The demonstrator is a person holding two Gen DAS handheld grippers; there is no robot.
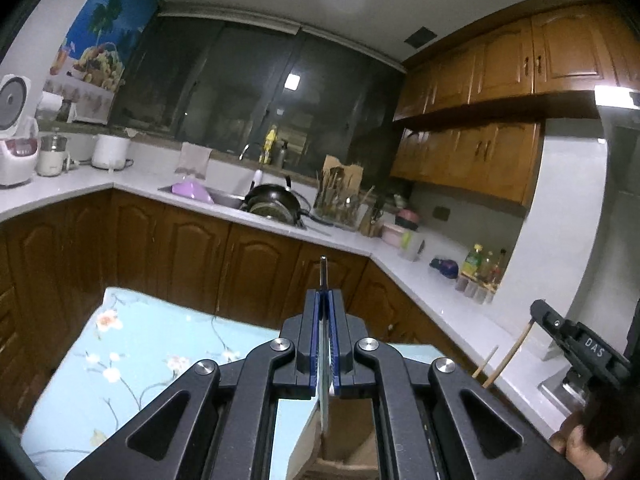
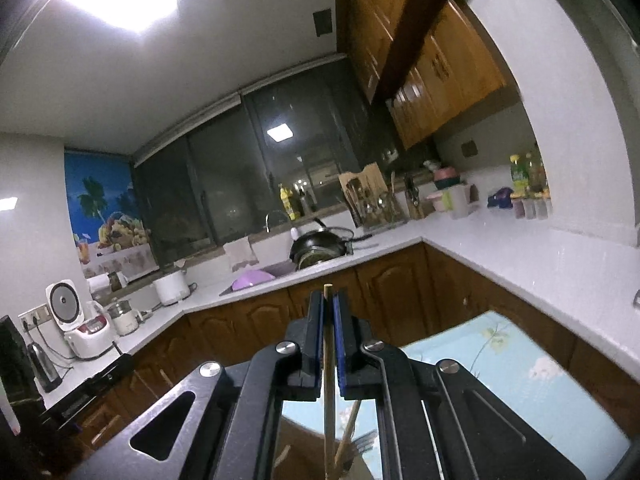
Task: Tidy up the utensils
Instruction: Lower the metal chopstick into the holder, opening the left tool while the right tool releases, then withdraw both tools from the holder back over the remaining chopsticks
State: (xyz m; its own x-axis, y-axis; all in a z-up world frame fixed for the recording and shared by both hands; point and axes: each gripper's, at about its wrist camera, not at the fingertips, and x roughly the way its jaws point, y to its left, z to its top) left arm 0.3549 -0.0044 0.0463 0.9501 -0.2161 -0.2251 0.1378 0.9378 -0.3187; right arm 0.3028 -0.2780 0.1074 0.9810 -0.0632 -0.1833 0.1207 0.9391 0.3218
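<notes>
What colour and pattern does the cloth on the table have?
Light blue cloth with pale blossoms on thin branches; it shows best in the left wrist view.

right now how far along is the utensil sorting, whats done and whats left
Nothing can be confirmed as done. In hand: the left gripper is shut on a flat metal utensil, and the right gripper is shut on a wooden chopstick. Left: placing both, plus a fork and another chopstick that show below the right gripper, over the floral cloth.

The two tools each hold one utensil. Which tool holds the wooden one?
The right tool holds the wooden one, a pale round chopstick. The left tool grips a thin, flat metal utensil instead.
</notes>
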